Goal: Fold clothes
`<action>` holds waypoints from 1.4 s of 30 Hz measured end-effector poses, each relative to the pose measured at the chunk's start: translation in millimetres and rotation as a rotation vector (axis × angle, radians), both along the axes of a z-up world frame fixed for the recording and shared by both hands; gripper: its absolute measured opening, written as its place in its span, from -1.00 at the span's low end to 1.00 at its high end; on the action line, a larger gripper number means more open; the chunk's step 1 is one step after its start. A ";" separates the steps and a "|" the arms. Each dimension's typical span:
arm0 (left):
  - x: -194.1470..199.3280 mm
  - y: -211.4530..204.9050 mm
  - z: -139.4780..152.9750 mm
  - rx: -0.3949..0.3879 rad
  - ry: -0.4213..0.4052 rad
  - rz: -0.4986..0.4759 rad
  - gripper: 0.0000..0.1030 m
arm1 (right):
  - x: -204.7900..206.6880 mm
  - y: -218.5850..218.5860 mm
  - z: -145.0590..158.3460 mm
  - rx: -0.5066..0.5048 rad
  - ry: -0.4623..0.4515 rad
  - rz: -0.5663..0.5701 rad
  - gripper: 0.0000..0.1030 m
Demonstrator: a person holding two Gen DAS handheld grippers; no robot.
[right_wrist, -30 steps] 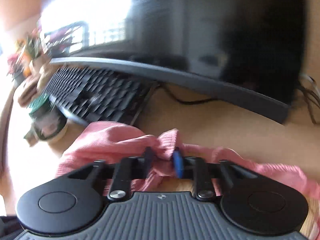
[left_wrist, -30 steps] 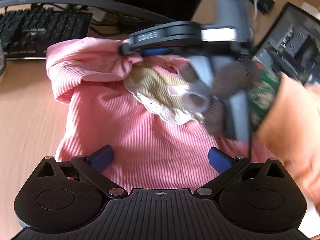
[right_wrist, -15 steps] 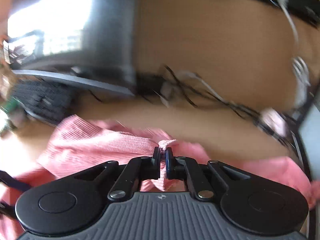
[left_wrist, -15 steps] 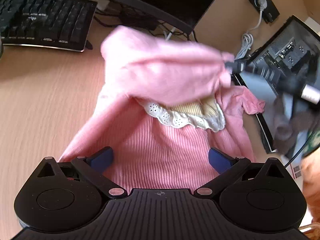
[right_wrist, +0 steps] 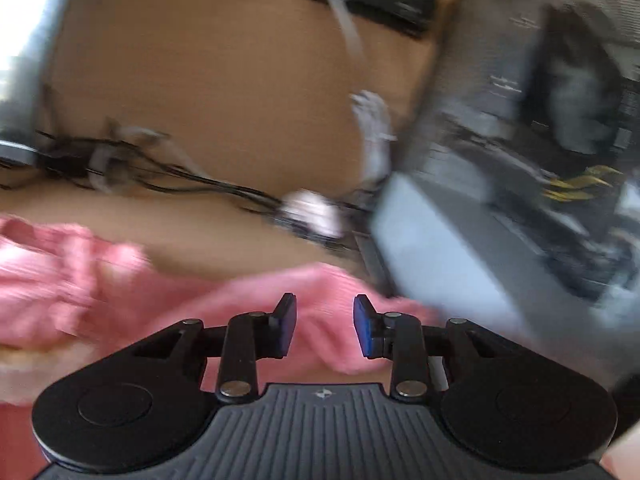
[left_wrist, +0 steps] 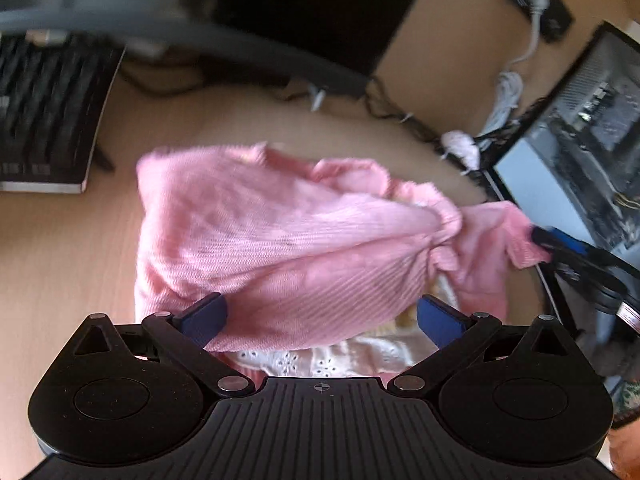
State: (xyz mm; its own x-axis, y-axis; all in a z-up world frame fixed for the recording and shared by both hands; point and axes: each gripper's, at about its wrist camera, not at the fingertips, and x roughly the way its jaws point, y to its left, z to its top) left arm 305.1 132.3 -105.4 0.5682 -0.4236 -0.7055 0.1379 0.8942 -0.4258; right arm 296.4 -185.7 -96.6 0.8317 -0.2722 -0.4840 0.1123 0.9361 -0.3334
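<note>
A pink ribbed child's top [left_wrist: 288, 240] with a white lace collar [left_wrist: 320, 360] lies on the wooden desk [left_wrist: 60, 260], one sleeve folded across its body. My left gripper [left_wrist: 320, 316] stands open just above the near part of the top, with nothing pressed between its blue pads. In the left wrist view the right gripper [left_wrist: 560, 242] sits at the sleeve cuff on the right edge. In the right wrist view my right gripper [right_wrist: 324, 326] has its jaws opening; pink fabric [right_wrist: 332, 300] lies under the gap, and the pads do not press it.
A black keyboard [left_wrist: 44, 120] sits at the left, a dark monitor [left_wrist: 300, 12] with a curved stand behind. Cables [left_wrist: 400, 116] trail along the back. An open computer case [left_wrist: 580, 152] stands at the right, close to the cuff.
The right gripper carried the sleeve across the top toward the right, and its jaws have parted off the fabric. The left gripper moved forward over the top; the lace collar now lies near its base.
</note>
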 end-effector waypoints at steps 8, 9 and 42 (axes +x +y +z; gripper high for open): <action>-0.3 -1.4 -2.0 0.009 -0.014 0.006 1.00 | 33.3 -28.7 -25.1 -0.095 0.079 -0.007 -0.55; -1.4 0.1 -1.0 0.007 -0.010 0.009 1.00 | 38.1 -29.5 -25.5 -0.092 0.092 0.000 -0.82; -59.1 84.2 25.0 -0.189 -0.008 0.199 1.00 | -59.9 134.9 -37.6 -0.442 0.055 0.795 0.02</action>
State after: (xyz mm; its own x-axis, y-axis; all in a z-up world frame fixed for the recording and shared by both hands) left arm 245.9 216.4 -80.4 0.6585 -0.4270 -0.6197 -0.0285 0.8087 -0.5876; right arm 236.5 -50.9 -134.2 0.8323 0.2013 -0.5166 -0.5382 0.5167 -0.6658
